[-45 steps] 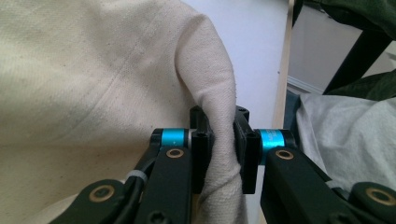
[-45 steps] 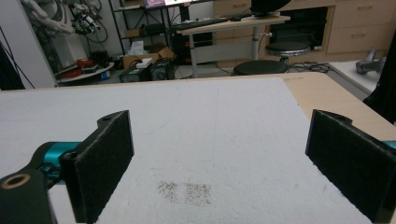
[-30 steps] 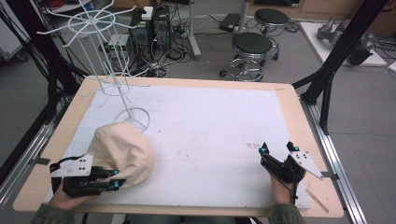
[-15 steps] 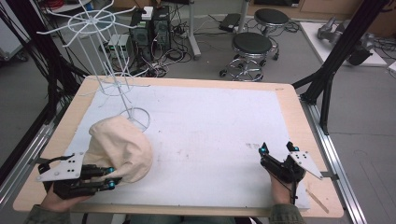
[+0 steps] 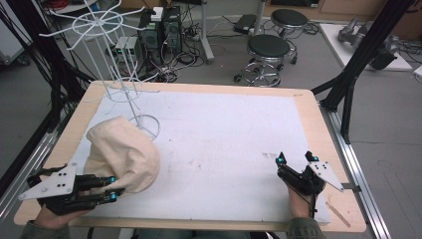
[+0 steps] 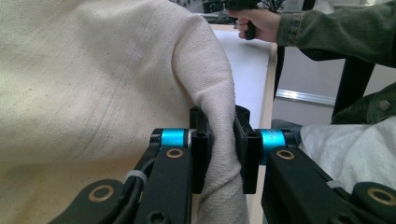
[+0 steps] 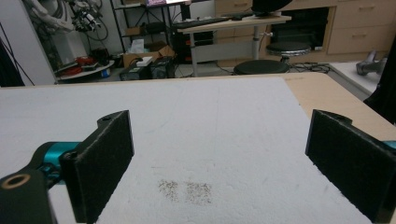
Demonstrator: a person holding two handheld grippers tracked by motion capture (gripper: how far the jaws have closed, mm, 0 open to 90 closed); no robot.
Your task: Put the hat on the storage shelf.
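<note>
At the bottom left of the high view, the left tool (image 5: 110, 188) pinches the near edge of a cream cloth (image 5: 122, 154); in the left gripper view its two pads are pressed onto a rolled fold of that cloth (image 6: 223, 154), which rises between them and spreads over the left and upper part of the frame. In the high view the cloth bulges up as a rounded mound above the white mat (image 5: 224, 144), at the lower left of the frame. At the bottom right of the high view, the right tool (image 5: 294, 159) rests low over the mat with its jaws spread wide and nothing between them; in the right gripper view the two black pads (image 7: 100, 163) stand far apart at the left and right edges, with bare mat and a small grey smudge (image 7: 187, 189) between them. Beyond the cloth, toward the upper left of the high view, a white wire rack (image 5: 122, 79) stands with its ring base on the mat, just behind the cloth. The mat covers most of the wooden counter (image 5: 311, 114). Farther off, at the top of the frame, two black stools (image 5: 268, 47) stand on the floor.
</note>
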